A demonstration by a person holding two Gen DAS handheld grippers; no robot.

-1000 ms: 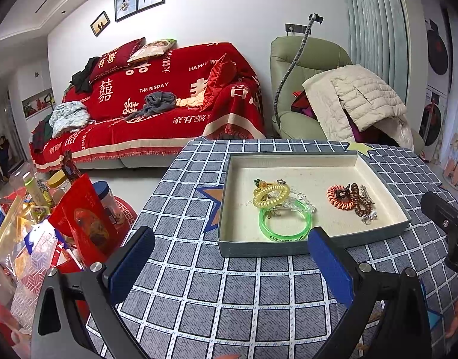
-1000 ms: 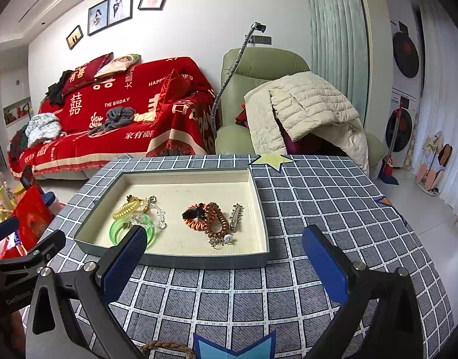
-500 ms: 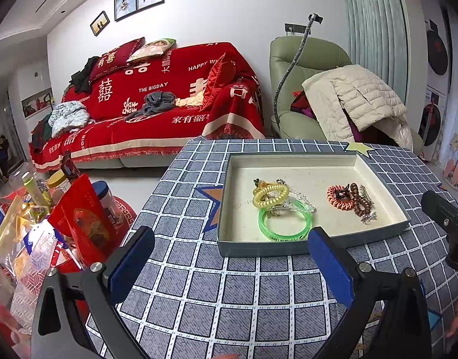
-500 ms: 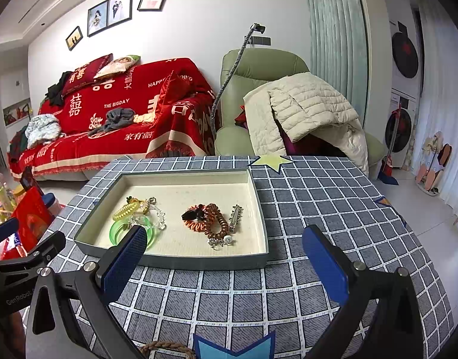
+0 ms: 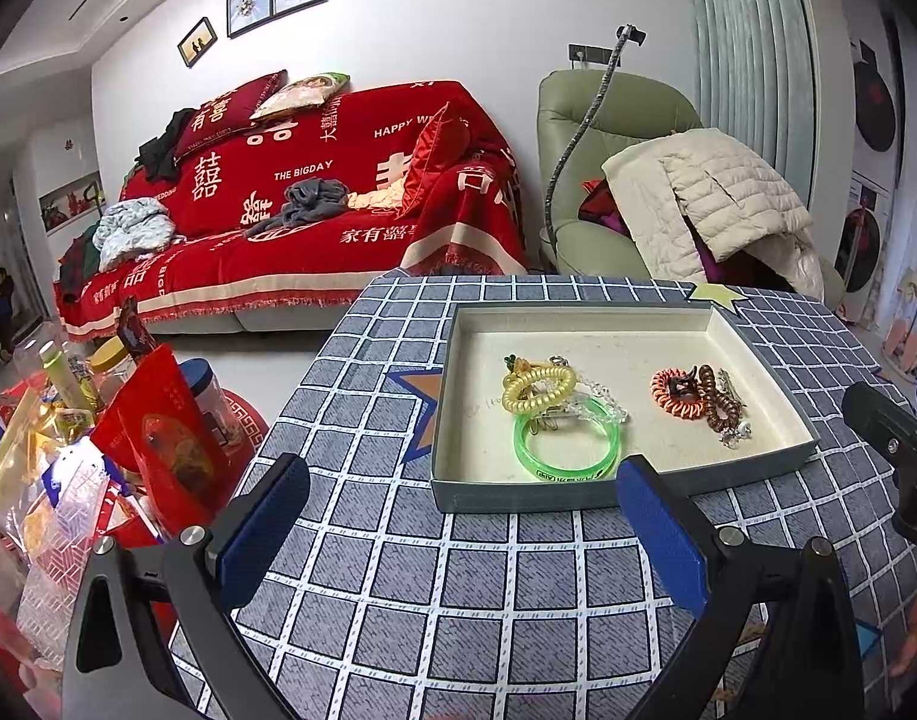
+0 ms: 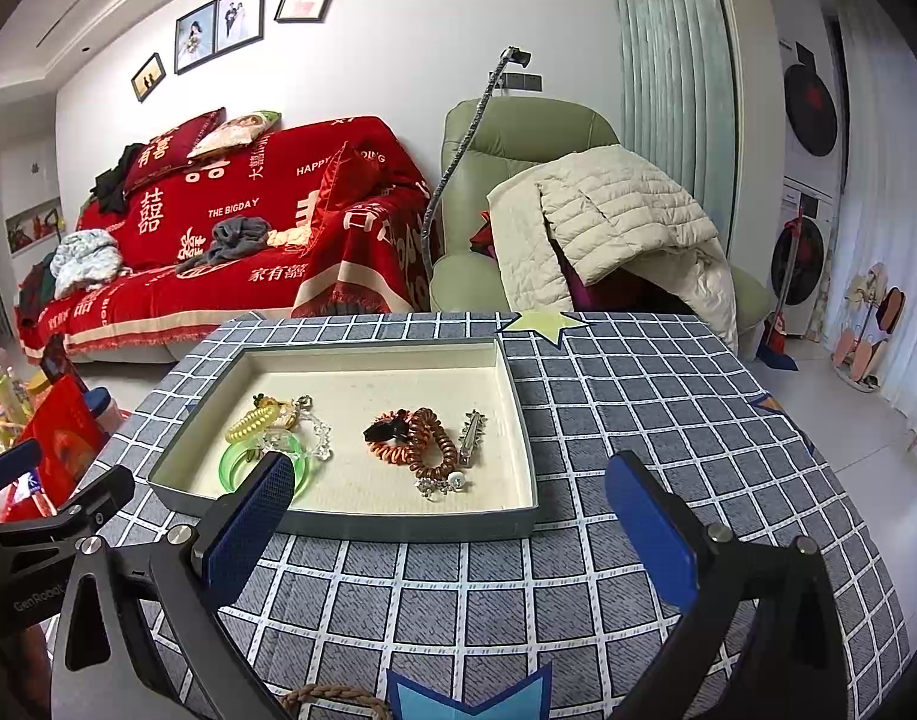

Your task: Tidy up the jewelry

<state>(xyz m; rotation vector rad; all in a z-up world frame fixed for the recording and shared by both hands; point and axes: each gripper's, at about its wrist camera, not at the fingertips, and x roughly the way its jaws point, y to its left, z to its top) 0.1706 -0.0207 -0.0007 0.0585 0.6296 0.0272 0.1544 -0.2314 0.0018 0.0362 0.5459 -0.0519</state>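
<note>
Grey tray (image 5: 584, 489): shallow, cream-lined, resting flat on the checked tabletop (image 5: 458, 570); all the jewelry lies inside it.
Left group: green bangle (image 5: 566, 441) flat near the tray's front wall, touching a yellow coil band (image 5: 539, 390) and a clear bead bracelet (image 5: 602, 399) just behind it.
Right group: orange coil band (image 6: 392, 441) with a black clip (image 6: 383, 427) on it, touching a brown coil band (image 6: 428, 441); a silver hair clip (image 6: 471, 429) lies just beside them, and small pearl pieces (image 6: 443, 483) sit at the front end of the brown coil.
Gap: the 2 groups lie apart, with bare lining between them.
Left claw (image 5: 458, 531): released, its 2 blue pads spread wide and grasping nothing; it hangs over the tabletop in front of the tray's near wall, with the green bangle just beyond that wall.
Right claw (image 6: 452, 528): released, pads wide apart, nothing held; it sits short of the tray's front wall, its left pad overlapping the green bangle in that view, though whether it touches I cannot tell.
Tabletop front edge: a blue paper star (image 6: 470, 696) and a loop of brown cord (image 6: 332, 696) lie near the right claw.
Beyond: a red-covered sofa (image 5: 314, 216) and a green armchair (image 5: 608, 138) with a cream jacket (image 5: 710, 192).
Left of tabletop: red packets and bottles (image 5: 98, 420).
</note>
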